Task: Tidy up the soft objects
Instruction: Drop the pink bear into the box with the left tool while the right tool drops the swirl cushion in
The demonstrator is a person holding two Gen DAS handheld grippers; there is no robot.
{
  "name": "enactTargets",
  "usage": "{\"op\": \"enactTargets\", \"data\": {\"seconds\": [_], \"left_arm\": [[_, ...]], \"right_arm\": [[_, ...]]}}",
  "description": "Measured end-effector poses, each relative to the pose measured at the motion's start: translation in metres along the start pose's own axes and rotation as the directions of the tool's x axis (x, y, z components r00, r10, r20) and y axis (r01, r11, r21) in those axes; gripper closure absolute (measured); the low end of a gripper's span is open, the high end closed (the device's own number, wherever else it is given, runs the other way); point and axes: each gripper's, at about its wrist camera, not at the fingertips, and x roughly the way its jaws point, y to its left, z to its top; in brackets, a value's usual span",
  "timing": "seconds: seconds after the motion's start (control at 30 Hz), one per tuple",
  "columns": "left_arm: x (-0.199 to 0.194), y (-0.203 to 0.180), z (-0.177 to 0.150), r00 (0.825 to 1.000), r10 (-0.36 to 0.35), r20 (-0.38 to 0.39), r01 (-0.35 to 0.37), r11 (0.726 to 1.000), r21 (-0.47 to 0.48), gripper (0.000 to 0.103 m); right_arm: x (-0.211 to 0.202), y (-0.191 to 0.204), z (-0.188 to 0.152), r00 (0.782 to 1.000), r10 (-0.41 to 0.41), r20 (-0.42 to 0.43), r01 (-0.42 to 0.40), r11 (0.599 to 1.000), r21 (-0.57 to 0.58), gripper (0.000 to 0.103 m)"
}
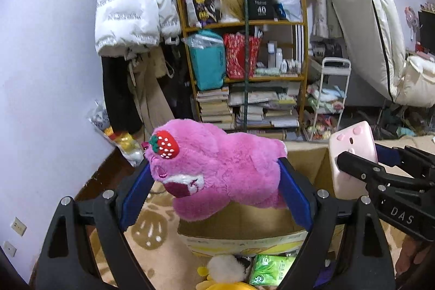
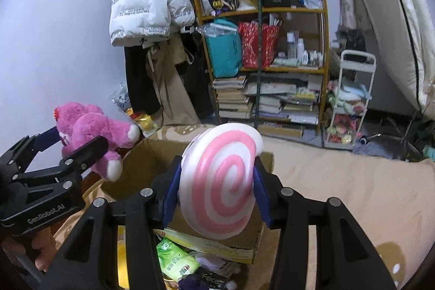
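My left gripper [image 1: 214, 178] is shut on a pink plush bear [image 1: 217, 167] with a strawberry on its head, held in the air over the near edge of an open cardboard box [image 1: 244, 224]. The bear [image 2: 95, 132] and the left gripper [image 2: 73, 146] also show in the right wrist view, at the left. My right gripper [image 2: 217, 181] is shut on a round pink-and-white swirl cushion [image 2: 220, 181], held above the same box [image 2: 152, 162]. In the left wrist view the cushion [image 1: 350, 154] and right gripper [image 1: 353, 162] show at the right.
Below the box lie a green tissue pack [image 2: 176, 260], a white fluffy toy [image 1: 225, 265] and other small items. A beige rug [image 2: 339, 181] covers the floor. Behind stand a cluttered shelf [image 1: 244, 59], hanging coats [image 1: 133, 4], a white cart [image 1: 329, 99] and a leaning mattress [image 1: 367, 18].
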Motion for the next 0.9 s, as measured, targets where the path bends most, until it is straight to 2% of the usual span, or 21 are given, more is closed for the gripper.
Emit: {"op": "enactTargets", "data": {"seconds": [0.3, 0.63, 0.77, 0.8, 0.9], "left_arm": [[0.037, -0.001, -0.017, 0.995, -0.028, -0.093, 0.028, 1.000, -0.006, 0.015], [0.052, -0.003, -0.030, 0.989, -0.043, -0.141, 0.041, 0.999, -0.017, 0.015], [0.049, -0.003, -0.033, 0.989, -0.024, -0.149, 0.026, 1.000, 0.011, 0.013], [0.047, -0.003, -0.033, 0.989, -0.015, -0.149, 0.018, 1.000, 0.017, 0.008], [0.036, 0.000, -0.035, 0.990, -0.008, -0.140, 0.009, 1.000, 0.010, 0.006]], "right_arm": [[0.021, -0.011, -0.013, 0.999, 0.007, -0.047, -0.006, 1.000, 0.020, 0.048], [0.034, -0.015, -0.022, 0.996, 0.021, -0.085, -0.019, 1.000, 0.021, 0.044], [0.034, -0.011, -0.024, 0.996, 0.018, -0.082, -0.017, 1.000, 0.015, 0.030], [0.033, -0.010, -0.024, 0.997, 0.016, -0.080, -0.015, 1.000, 0.012, 0.029], [0.028, -0.007, -0.024, 0.997, 0.005, -0.077, -0.004, 1.000, 0.005, 0.022]]}}
